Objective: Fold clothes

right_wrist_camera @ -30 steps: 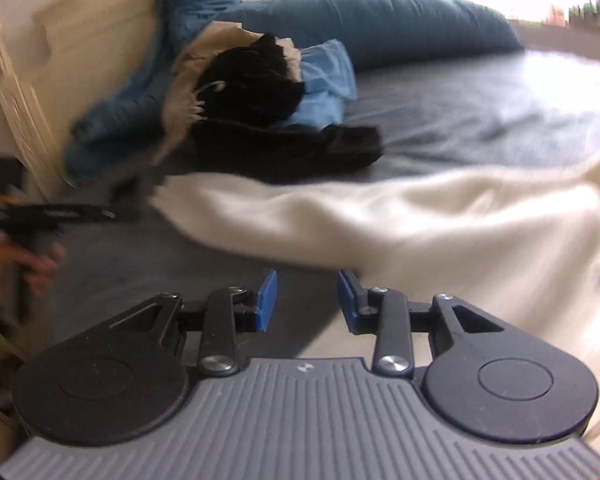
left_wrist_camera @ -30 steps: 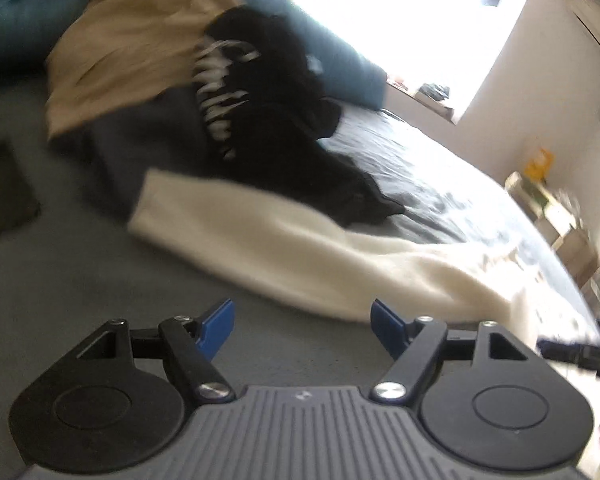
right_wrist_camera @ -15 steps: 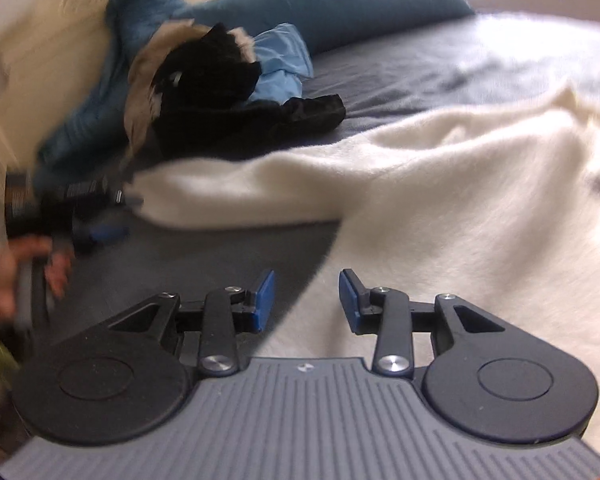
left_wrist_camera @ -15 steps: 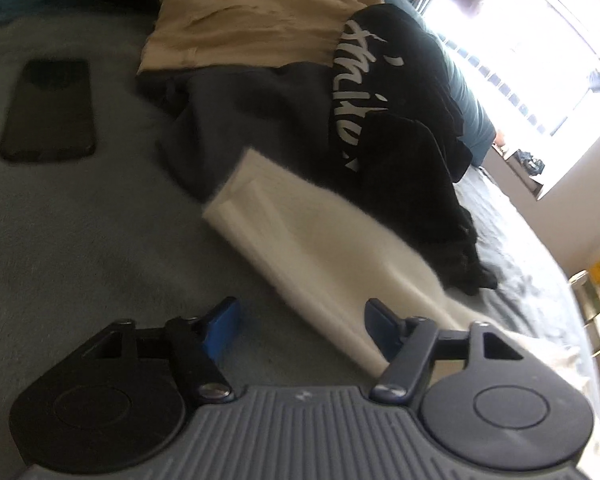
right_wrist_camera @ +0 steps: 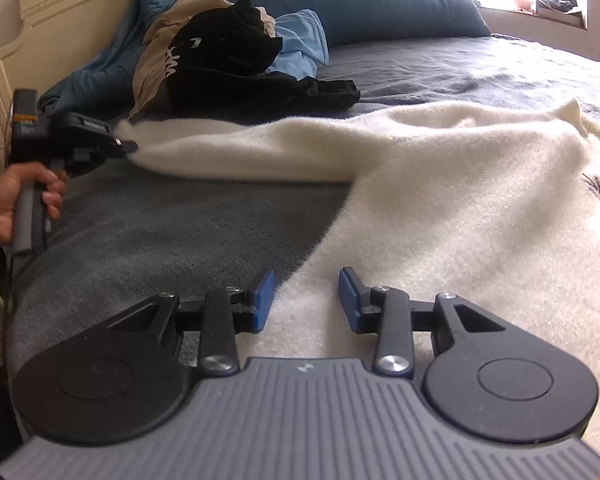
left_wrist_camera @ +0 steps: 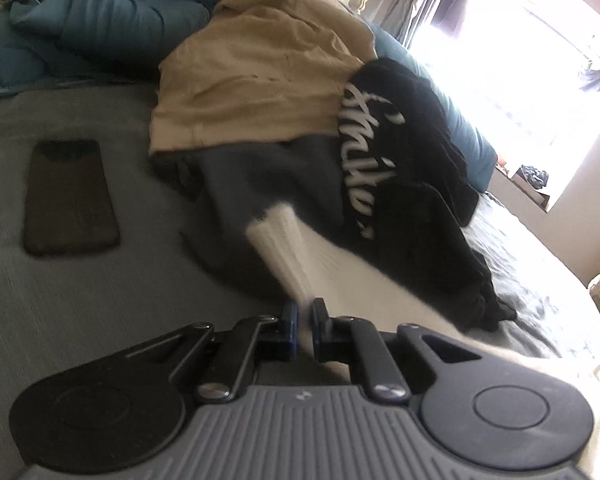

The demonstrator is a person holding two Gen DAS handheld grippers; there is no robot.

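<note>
- My left gripper [left_wrist_camera: 305, 322] has closed since half a second ago: the blue pads that stood wide apart then are now pinched onto the cuff end of the cream sweater's sleeve [left_wrist_camera: 278, 236], with only a sliver of white fabric between them.
- From the right wrist view I can see the same grip from the side: the left gripper [right_wrist_camera: 116, 146] bites the sleeve tip [right_wrist_camera: 140, 152] at the far left, and a hand [right_wrist_camera: 16, 196] holds its handle low beside the bed edge.
- My right gripper [right_wrist_camera: 306, 294] is about as far open as it was, holding nothing. It sits low over the sweater's body [right_wrist_camera: 460, 240], left pad near the hem edge where cream meets the grey bedspread [right_wrist_camera: 160, 232].
- The cream sweater lies spread across the bedspread, the sleeve stretched out to the left toward the pile of other clothes: a tan garment [left_wrist_camera: 256, 76], a black one with white lettering [left_wrist_camera: 400, 152] and a dark grey one [left_wrist_camera: 260, 184] beneath them.
- A phone [left_wrist_camera: 70, 196] lies flat on the bedspread well clear of the sleeve.
- My reading: with the cuff now secured, I have what I need to carry the sleeve across the body. The right gripper seems placed to pin or grip the body while that happens.
- The knit looks soft and stretchy, so a fast pull may drag the whole sweater.
</note>
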